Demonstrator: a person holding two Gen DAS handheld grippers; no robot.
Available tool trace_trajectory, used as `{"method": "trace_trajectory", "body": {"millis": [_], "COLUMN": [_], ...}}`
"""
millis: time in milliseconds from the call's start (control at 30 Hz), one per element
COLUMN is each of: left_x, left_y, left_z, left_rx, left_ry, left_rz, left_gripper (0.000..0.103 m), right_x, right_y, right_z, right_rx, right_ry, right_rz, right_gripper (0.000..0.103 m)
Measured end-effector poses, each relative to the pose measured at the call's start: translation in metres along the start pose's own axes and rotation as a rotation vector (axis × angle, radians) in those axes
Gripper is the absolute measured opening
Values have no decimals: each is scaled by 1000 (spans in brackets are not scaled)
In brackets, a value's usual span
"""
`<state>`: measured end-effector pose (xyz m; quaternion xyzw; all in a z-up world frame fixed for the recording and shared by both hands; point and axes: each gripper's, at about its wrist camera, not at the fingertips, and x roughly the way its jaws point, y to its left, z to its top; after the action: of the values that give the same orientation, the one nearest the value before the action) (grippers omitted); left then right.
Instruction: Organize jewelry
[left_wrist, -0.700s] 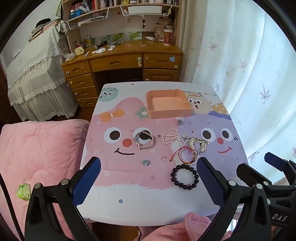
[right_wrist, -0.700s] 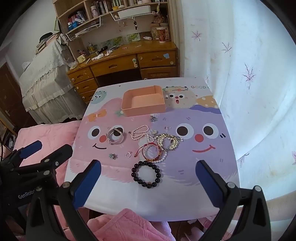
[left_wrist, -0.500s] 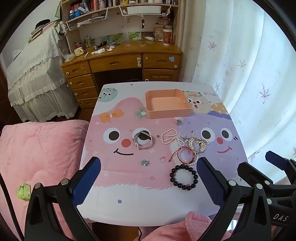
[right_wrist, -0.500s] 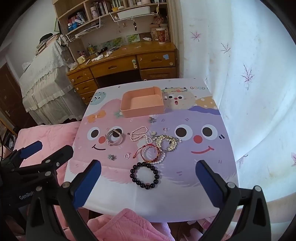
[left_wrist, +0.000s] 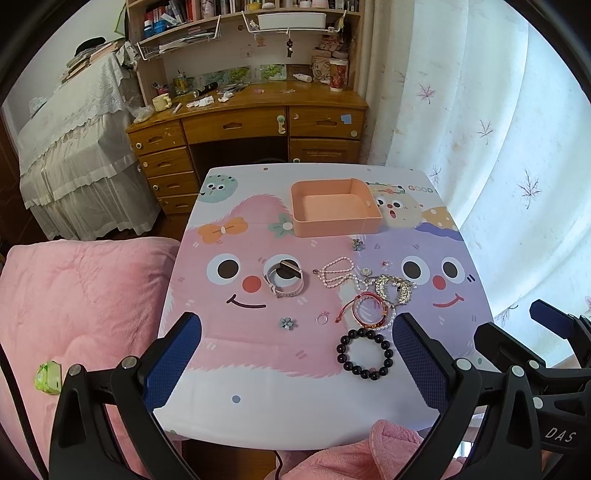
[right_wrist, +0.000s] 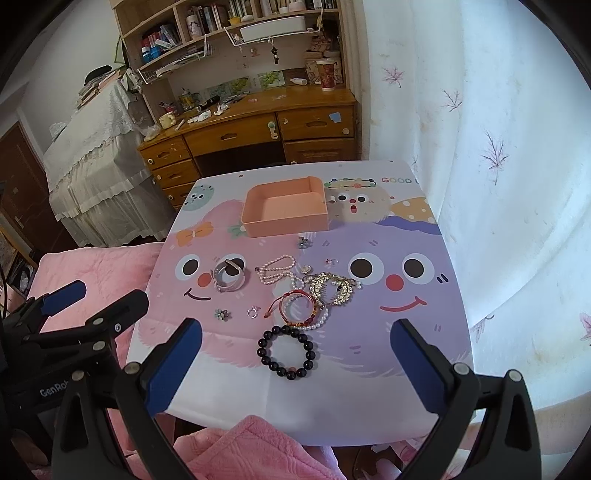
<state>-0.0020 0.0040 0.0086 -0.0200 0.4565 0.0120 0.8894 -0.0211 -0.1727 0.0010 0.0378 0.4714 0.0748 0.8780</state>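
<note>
Jewelry lies spread on a small table with a cartoon cloth (left_wrist: 258, 406). A black bead bracelet (left_wrist: 364, 353) (right_wrist: 287, 350) is nearest me. Behind it lie a red and pearl bangle pile (left_wrist: 369, 312), a gold bracelet (left_wrist: 393, 290), a pink pearl strand (left_wrist: 334, 272), a watch (left_wrist: 284, 278), a ring (left_wrist: 322, 317) and a small flower piece (left_wrist: 287, 323). An empty orange tray (left_wrist: 334, 212) (right_wrist: 286, 210) sits at the far side. My left gripper (left_wrist: 295, 354) and right gripper (right_wrist: 295, 358) are both open and empty, held above the near table edge.
A pink blanket (left_wrist: 74, 314) lies left of the table and under its near edge. A wooden desk (left_wrist: 251, 122) with shelves stands behind. A white curtain (left_wrist: 498, 147) hangs on the right. The other gripper shows at each view's side.
Both grippers have pulled back and up slightly, so the table looks a little smaller and farther. Nothing on the table has moved.
</note>
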Motion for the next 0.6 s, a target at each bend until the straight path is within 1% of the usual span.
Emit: {"method": "trace_trajectory", "body": {"millis": [100,267,300,333,367,467,600], "left_x": [2,1,1,1,1,0,1], "left_y": [1,-7,-7,-8,-8,-10,-9], "left_z": [-2,-5,-5,-4,-4,-5,-5], "left_rx": [1,4,16,17,19,50,36], "left_ry": [3,-5,-3,18,17,-14,-10], "left_rz": [4,32,49,48,51,91,70], "left_gripper": [102,102,102,102,102,102,102], "right_x": [0,-1,-1,-1,-1,-2,-1], "right_y": [-1,0,0,0,0,0,0], "right_z": [1,1,2,2,2,2,1], "right_rx": [-4,-6,-5,-6,-5,-5,-4], "right_ry": [-1,-4,-2,-3,-2,-1,-1], "right_rz": [5,4,3,4,4,2,4], "right_gripper": [102,102,102,102,102,102,102]}}
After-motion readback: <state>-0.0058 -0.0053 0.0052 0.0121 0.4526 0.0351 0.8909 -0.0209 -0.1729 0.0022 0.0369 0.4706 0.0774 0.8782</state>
